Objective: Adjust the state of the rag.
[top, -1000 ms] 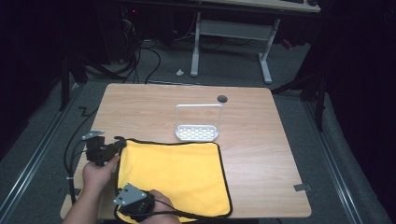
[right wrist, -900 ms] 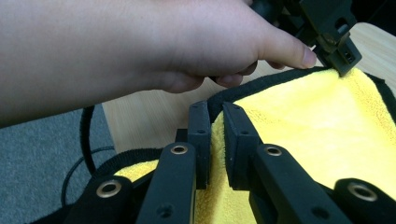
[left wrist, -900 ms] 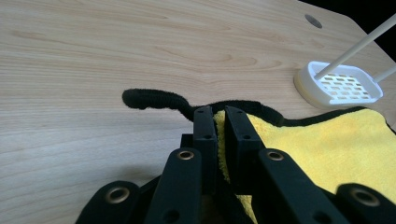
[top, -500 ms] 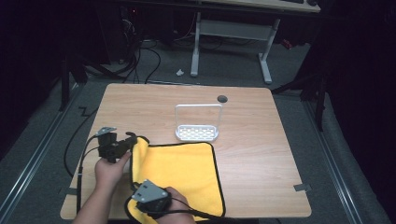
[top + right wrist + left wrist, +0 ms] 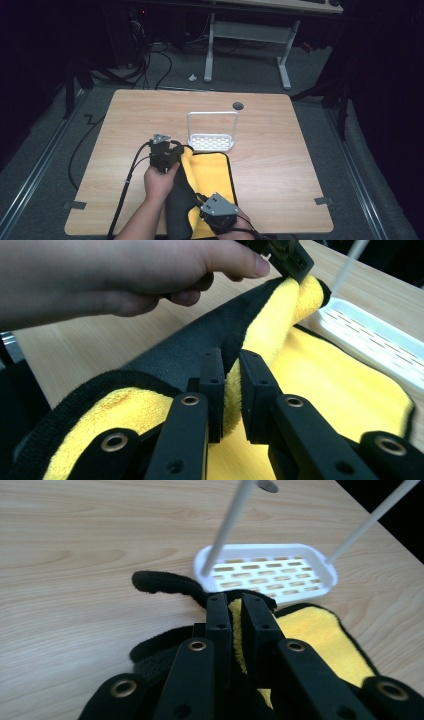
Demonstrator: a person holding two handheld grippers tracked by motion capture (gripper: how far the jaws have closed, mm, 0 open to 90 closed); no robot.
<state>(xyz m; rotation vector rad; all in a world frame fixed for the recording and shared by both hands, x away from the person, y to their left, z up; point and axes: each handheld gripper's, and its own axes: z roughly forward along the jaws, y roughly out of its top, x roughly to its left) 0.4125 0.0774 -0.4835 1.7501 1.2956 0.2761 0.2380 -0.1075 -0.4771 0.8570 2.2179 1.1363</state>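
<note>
Fold roughly halfway: left gripper [image 5: 161, 156] and right gripper [image 5: 218, 218] each clamp the yellow, black-backed microfibre cloth's [image 5: 216, 172] raised edge; laying flat remains.

A wooden table [image 5: 280, 165] fills the middle of the high view. A yellow cloth [image 5: 212, 172] with a black border lies at about 6 o'clock from the table's centre, its left edge lifted and folded over so the dark underside shows. The left gripper [image 5: 161, 152] sits at the fold's far corner, at 9 o'clock from the cloth, with a hand [image 5: 159, 182] behind it. The right gripper [image 5: 216, 215] sits at the near edge, at 6 o'clock. A white rack [image 5: 212, 132] stands just beyond the cloth at 12 o'clock, touching its border.
</note>
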